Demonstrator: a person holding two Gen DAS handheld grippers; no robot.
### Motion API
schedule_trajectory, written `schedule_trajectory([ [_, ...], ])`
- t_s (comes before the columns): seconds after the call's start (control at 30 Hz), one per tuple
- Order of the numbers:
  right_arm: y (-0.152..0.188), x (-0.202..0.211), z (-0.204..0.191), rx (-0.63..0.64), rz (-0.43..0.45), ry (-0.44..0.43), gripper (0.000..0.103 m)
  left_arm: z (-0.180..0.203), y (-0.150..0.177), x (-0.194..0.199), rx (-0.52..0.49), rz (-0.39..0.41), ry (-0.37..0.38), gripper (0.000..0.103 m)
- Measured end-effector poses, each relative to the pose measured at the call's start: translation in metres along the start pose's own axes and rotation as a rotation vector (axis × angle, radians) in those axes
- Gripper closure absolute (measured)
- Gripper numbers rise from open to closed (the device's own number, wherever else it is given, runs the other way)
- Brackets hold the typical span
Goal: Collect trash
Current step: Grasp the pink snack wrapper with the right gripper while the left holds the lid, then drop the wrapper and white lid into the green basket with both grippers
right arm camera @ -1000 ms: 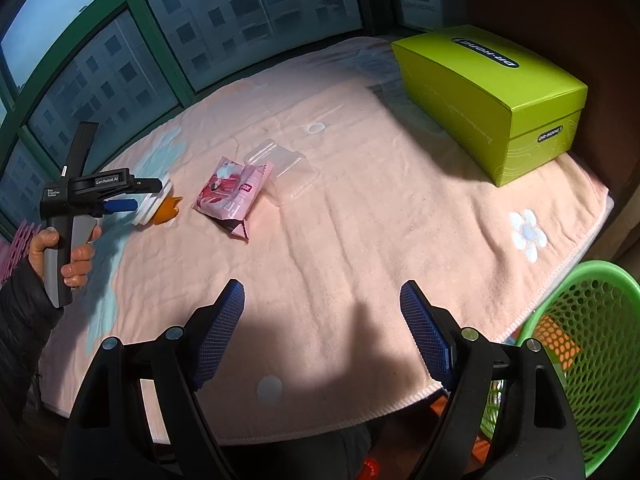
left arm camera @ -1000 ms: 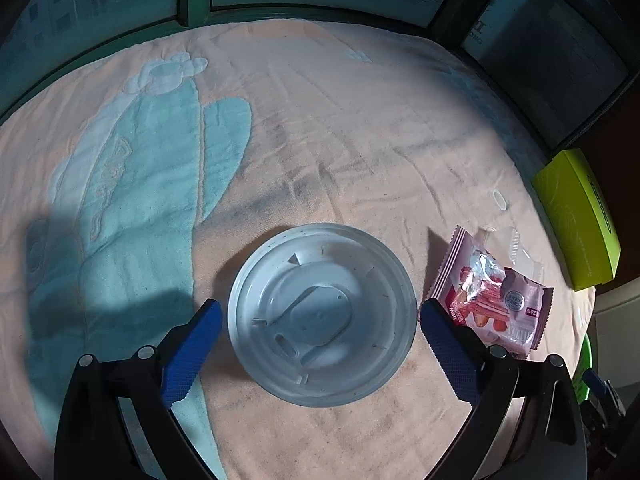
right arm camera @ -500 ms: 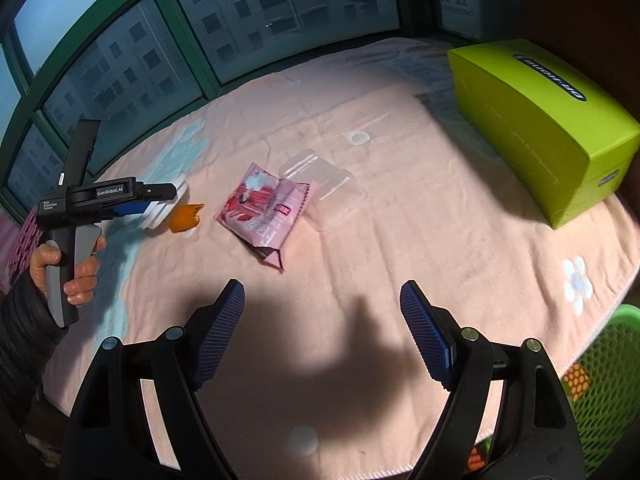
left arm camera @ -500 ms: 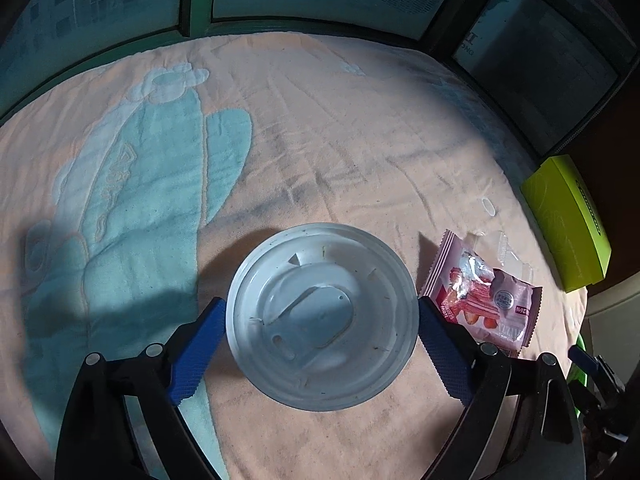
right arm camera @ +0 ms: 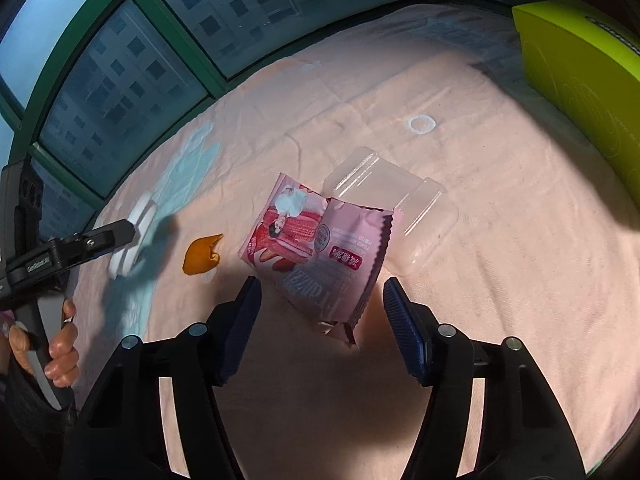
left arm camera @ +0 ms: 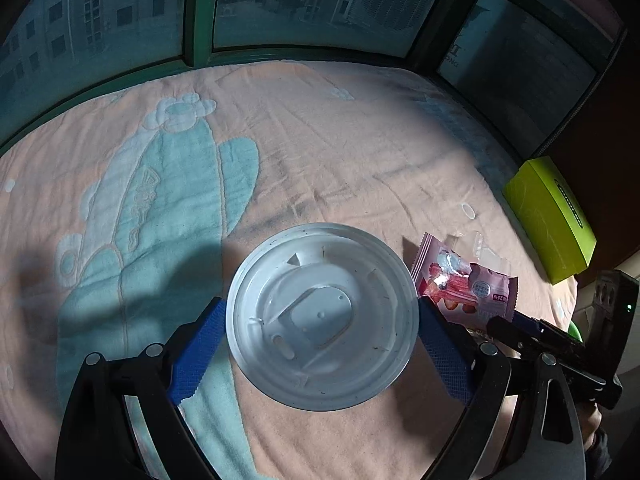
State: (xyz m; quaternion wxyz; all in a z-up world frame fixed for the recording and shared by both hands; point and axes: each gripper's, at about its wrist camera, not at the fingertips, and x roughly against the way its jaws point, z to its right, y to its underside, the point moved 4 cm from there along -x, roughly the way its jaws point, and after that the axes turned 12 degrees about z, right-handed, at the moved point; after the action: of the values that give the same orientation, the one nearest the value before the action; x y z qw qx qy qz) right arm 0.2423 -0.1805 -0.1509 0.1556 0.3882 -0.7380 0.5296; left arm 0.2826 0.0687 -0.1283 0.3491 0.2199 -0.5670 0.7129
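Early in the task, by the look of it: nothing binned yet. Four bits of trash left on the blanket [right arm camera: 500, 240]: lid [left arm camera: 322, 314], pink wrapper [right arm camera: 316, 248], clear tray [right arm camera: 404, 204], orange scrap [right arm camera: 200, 254]. Small white ring [right arm camera: 421, 124] beyond the tray, maybe trash too, hard to tell.

Left gripper [left arm camera: 320, 344] clamped on the lid, blue pads [left arm camera: 198, 350] pressing both rim edges, jaws near full width. Lid apparently lifted: in the right view seen tilted on edge above the blanket, shadow cast under it. Wrapper just beside the lid on its right in the left view.

Right gripper [right arm camera: 322, 328] over the wrapper's near corner, jaws closing, wrapper between the fingers [right arm camera: 404, 332] but no pad contact visible yet. Not grasped. Tray touching or tucked under the wrapper's far edge. Green box [right arm camera: 580, 72] at far right, well apart.

Versus a second ago: right gripper moved in from the blanket's near edge to the wrapper, jaws narrowed from wide. Green basket gone from the right view. Left pads, then standing off the lid rim, now on it; lid raised slightly, more window visible. Right gripper's tip now visible in the left view, lower right.

Left to do: grab wrapper, carry both to the basket, then tray and scrap.
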Motion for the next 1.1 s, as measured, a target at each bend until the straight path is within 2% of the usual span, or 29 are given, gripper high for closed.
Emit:
schedule_trajectory([
  [0.1, 0.002, -0.006, 0.003, -0.030, -0.006, -0.008, 0.061, 0.000, 0.003, 0.001, 0.007, -0.002, 0.005, 0.013],
  [0.33, 0.008, 0.012, 0.005, -0.034, 0.021, -0.013, 0.085, 0.006, 0.008, 0.007, 0.001, 0.001, 0.010, 0.013],
  [0.57, 0.017, 0.051, 0.010, -0.034, 0.069, -0.002, 0.089, 0.031, 0.011, 0.023, -0.028, 0.017, 0.039, 0.013],
  [0.77, 0.028, 0.105, 0.021, -0.031, 0.134, 0.023, 0.089, 0.065, 0.014, 0.039, -0.064, 0.034, 0.089, 0.013],
  [0.97, 0.050, 0.170, 0.054, -0.067, 0.201, 0.095, 0.089, 0.115, 0.026, 0.054, -0.131, 0.046, 0.168, 0.013],
  [1.1, 0.066, 0.209, 0.086, -0.113, 0.235, 0.183, 0.089, 0.152, 0.036, 0.058, -0.174, 0.038, 0.216, 0.013],
])
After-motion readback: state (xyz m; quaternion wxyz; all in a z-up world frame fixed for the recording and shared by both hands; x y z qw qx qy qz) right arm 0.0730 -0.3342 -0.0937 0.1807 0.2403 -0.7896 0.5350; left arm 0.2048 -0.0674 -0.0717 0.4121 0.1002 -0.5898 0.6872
